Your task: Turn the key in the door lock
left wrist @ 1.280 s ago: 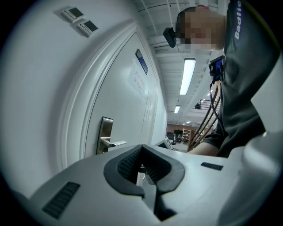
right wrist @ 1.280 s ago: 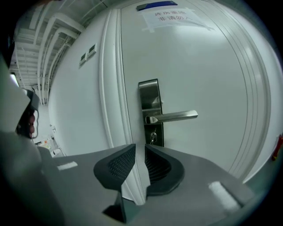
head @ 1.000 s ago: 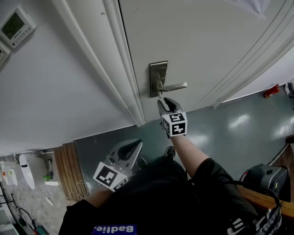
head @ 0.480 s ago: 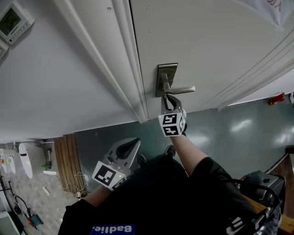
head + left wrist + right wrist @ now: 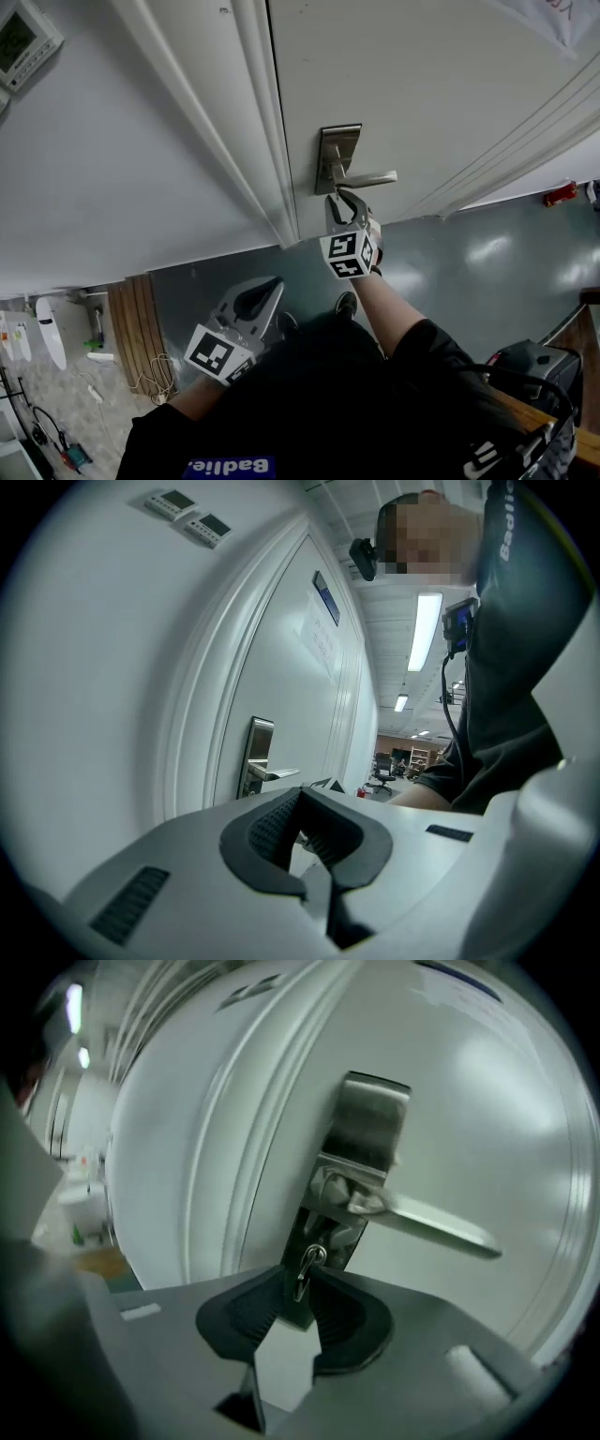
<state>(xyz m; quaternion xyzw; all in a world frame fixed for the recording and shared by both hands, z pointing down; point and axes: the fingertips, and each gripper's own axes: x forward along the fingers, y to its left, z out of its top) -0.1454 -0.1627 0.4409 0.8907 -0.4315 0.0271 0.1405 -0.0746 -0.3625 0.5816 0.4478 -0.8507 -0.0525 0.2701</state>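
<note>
A small metal key (image 5: 307,1265) sticks out of the steel lock plate (image 5: 370,1124) below the lever handle (image 5: 441,1222) on the white door (image 5: 422,75). My right gripper (image 5: 302,1283) is at the lock, its tips on either side of the key; the jaws are opening and the pads look just off it. In the head view the right gripper (image 5: 339,195) reaches up under the handle (image 5: 370,178). My left gripper (image 5: 272,284) hangs lower left, away from the door, tips together on nothing. The left gripper (image 5: 300,792) points toward the distant lock plate (image 5: 258,752).
The white door frame (image 5: 253,122) runs left of the lock. Wall control panels (image 5: 23,42) sit at the upper left. On the floor lie a wooden mat (image 5: 141,347) and a red object (image 5: 561,192); a black bag (image 5: 534,366) is at lower right.
The right gripper has rolled about its own axis at the lock, its marker cube showing a different tilt. The left gripper has drifted slightly down and left.
</note>
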